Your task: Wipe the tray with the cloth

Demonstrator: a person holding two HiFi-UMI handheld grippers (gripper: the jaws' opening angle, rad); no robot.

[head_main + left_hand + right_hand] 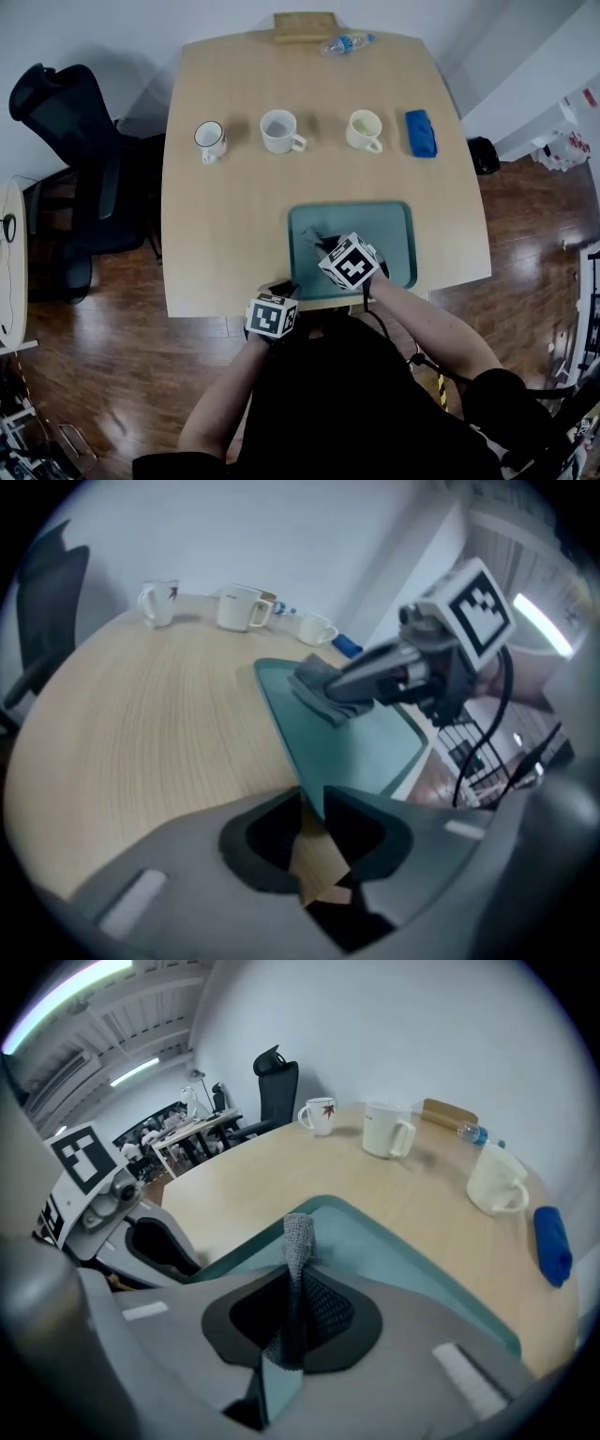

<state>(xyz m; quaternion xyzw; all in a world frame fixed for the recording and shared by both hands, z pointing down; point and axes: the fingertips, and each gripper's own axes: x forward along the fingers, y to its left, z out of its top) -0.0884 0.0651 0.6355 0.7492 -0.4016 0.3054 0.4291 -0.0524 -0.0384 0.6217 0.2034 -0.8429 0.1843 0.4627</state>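
Observation:
A teal tray (389, 230) lies on the wooden table near its front edge. My right gripper (323, 247) is over the tray's left half, shut on a grey cloth (312, 238) that rests on the tray floor. In the right gripper view the cloth (298, 1237) runs up between the jaws onto the tray (394, 1251). My left gripper (282, 289) is at the tray's near-left corner. In the left gripper view the rim of the tray (366, 747) passes between its parted jaws, and bare table shows in the gap. That view also shows the right gripper (345, 682) on the cloth (323, 694).
Three mugs (210, 141) (281, 131) (366, 130) and a blue object (421, 132) stand in a row behind the tray. A water bottle (344, 43) and a wooden box (305, 26) are at the far edge. A black office chair (66, 141) stands left of the table.

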